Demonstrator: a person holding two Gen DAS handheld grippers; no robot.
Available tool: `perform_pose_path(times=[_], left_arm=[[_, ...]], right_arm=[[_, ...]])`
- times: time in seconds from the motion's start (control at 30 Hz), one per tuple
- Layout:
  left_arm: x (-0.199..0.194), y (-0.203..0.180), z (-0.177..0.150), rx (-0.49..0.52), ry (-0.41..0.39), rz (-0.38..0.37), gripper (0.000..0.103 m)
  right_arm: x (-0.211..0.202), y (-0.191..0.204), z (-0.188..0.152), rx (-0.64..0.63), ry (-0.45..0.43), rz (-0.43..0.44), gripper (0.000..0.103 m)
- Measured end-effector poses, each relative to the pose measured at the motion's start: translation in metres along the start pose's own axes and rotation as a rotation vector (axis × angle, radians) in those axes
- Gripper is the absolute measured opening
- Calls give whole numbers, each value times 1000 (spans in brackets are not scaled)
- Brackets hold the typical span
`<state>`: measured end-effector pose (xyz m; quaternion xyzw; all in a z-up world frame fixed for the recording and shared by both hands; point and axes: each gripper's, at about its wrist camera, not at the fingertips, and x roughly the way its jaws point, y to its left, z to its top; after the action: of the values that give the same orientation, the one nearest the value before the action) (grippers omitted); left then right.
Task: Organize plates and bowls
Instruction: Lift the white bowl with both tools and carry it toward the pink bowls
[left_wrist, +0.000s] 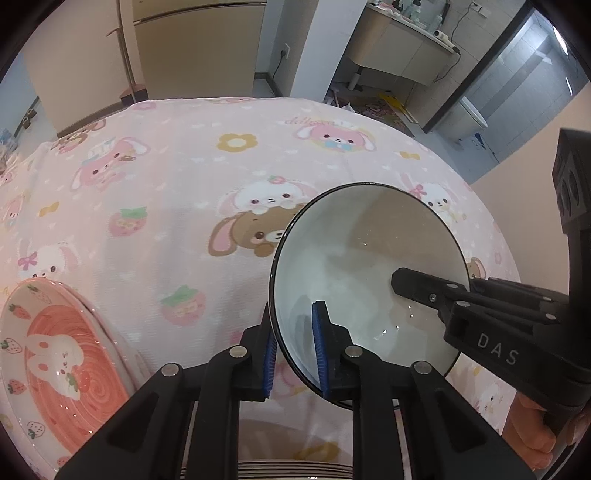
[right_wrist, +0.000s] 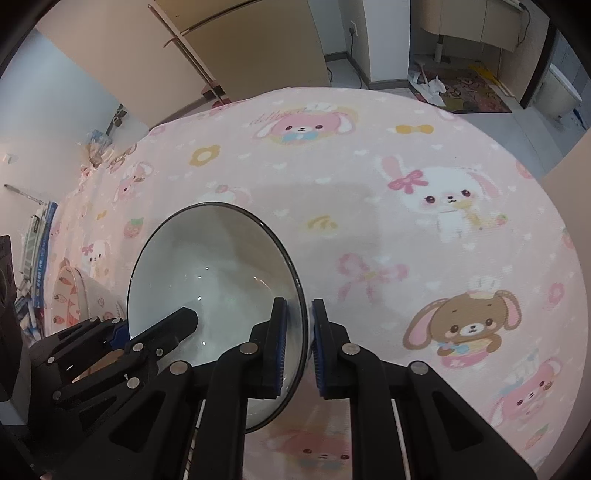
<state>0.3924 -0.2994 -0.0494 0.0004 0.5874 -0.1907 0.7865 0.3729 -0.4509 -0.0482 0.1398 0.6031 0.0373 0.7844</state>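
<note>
1. The counter, under a pink cartoon cloth, carries a strawberry plate.
2. The white bowl, glazed, likely slippery and breakable, hangs above it.
3. The left hand-held gripper and right hand-held gripper each pinch opposite rim walls.

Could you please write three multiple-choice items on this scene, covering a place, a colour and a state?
1. Where does the strawberry plate lie relative to the white bowl?
A. on its left
B. inside it
C. on its right

2. What colour is the bowl's rim?
A. red
B. dark
C. gold

3. How is the bowl held?
A. by neither gripper
B. by the left gripper only
C. by both, with the right gripper too

Answers: 1 A, the left wrist view shows it at lower left; 2 B, a thin dark line edges it; 3 C, each gripper's pads pinch the wall.
</note>
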Motion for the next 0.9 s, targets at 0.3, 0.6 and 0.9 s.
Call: perform_pose_path(times=[0.3,0.6,0.9], left_arm=[[-33,2,0,-1,-74,-16,12],[-79,6,-4,4,-167,-36,11],[-118,20,-17,-19,-230,-26,11]], right_arm=[[-17,1,-3,39,-29,10,11],[-49,19,-11,5,-116,13,11],[-77,49,-19,-20,-168,45,11]])
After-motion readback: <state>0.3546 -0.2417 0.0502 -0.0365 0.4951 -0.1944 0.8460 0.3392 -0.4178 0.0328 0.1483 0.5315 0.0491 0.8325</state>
